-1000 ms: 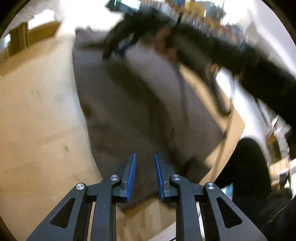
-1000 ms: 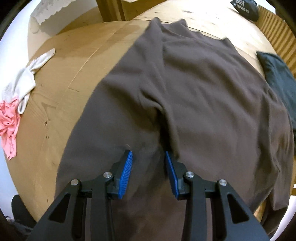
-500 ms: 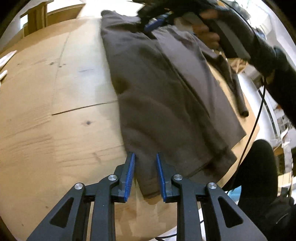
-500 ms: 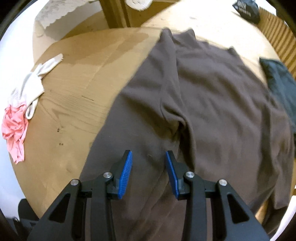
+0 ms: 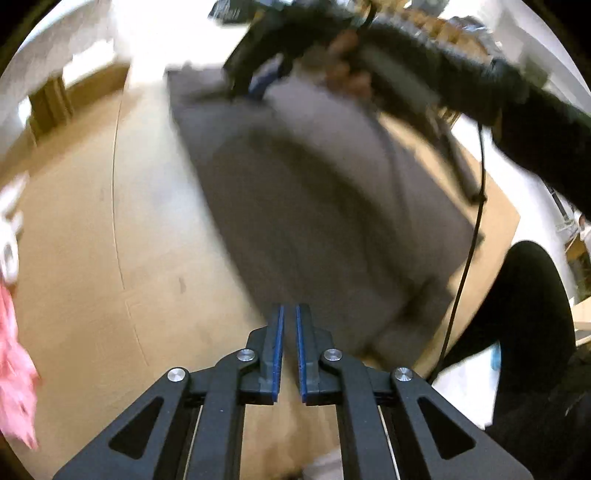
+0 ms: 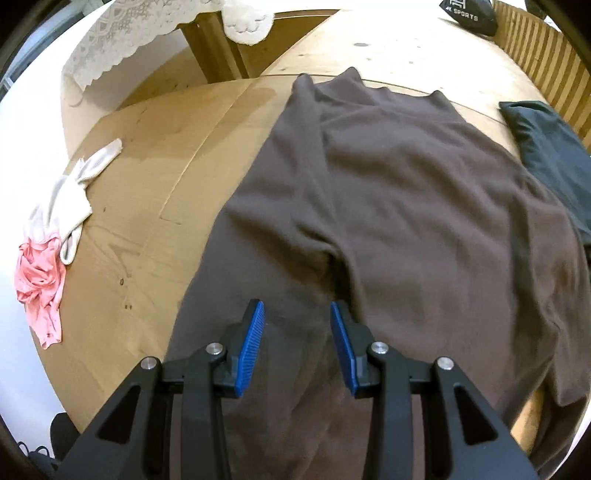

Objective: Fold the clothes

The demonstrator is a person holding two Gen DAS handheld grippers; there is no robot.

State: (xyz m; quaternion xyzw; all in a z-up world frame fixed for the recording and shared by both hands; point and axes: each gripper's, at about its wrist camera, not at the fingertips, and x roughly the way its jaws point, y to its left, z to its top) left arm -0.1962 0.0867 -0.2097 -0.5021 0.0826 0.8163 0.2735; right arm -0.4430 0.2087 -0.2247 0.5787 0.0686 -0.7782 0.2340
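A brown garment [image 6: 406, 206] lies spread flat on the wooden table [image 6: 147, 155], one sleeve folded in along its left side. My right gripper [image 6: 296, 325] hovers open over its near part, empty. In the blurred left wrist view the same brown garment [image 5: 325, 206] stretches away from my left gripper [image 5: 289, 321], whose jaws stand nearly together at the garment's near edge; whether cloth sits between them I cannot tell. The right gripper [image 5: 258, 77] shows at the garment's far end.
A white garment [image 6: 74, 184] and a pink garment [image 6: 38, 277] lie at the table's left edge. A dark green cloth [image 6: 550, 151] lies at the right. A black bag [image 6: 469, 14] sits far back. A lace-covered table [image 6: 147, 33] stands behind.
My left gripper's jaws have narrowed from open to nearly shut at the garment's near edge. The right gripper has drawn back a little and stays open.
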